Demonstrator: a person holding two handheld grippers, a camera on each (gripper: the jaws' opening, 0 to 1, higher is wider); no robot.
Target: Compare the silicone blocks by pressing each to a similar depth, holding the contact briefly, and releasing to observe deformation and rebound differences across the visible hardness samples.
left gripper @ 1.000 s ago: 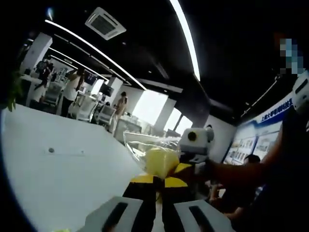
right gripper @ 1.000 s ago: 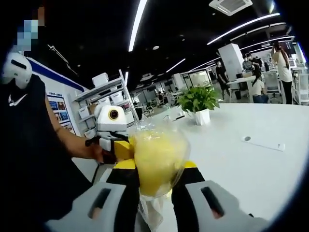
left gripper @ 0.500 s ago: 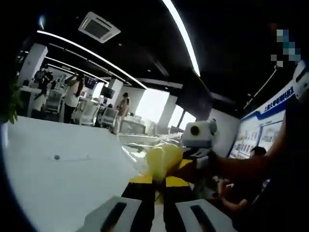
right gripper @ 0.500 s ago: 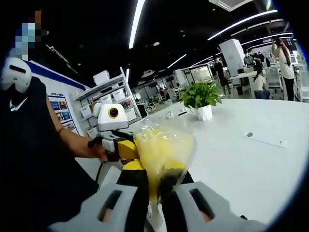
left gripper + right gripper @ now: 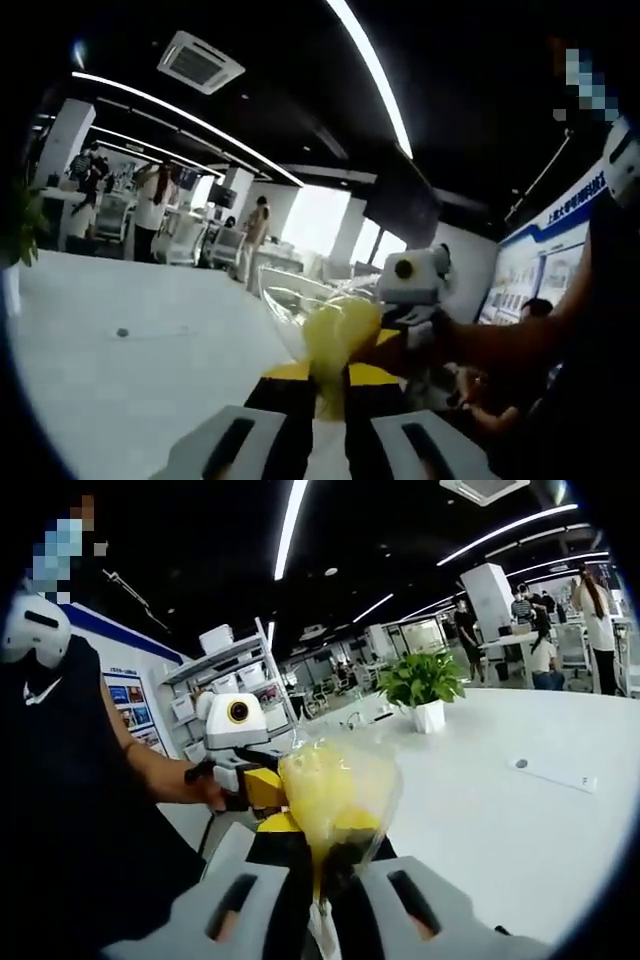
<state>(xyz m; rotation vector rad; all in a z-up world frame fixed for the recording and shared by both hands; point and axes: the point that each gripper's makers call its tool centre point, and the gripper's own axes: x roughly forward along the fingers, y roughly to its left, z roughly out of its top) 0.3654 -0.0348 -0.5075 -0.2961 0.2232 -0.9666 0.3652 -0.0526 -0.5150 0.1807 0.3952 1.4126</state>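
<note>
Above the white table (image 5: 520,830), both grippers meet on one yellow block (image 5: 330,798) wrapped in a clear plastic bag (image 5: 372,770). The right gripper (image 5: 322,865) has its jaws drawn narrow, pinching the block and bag between them so the soft yellow mass bulges above the tips. Seen from the left gripper view, the left gripper (image 5: 328,390) also has its jaws close together, clamped on the lower end of the same yellow block (image 5: 335,335), with crinkled bag (image 5: 290,305) spreading to the left. A potted plant (image 5: 422,688) stands far across the table, with shelves (image 5: 235,675) at the left and people at distant desks.
</note>
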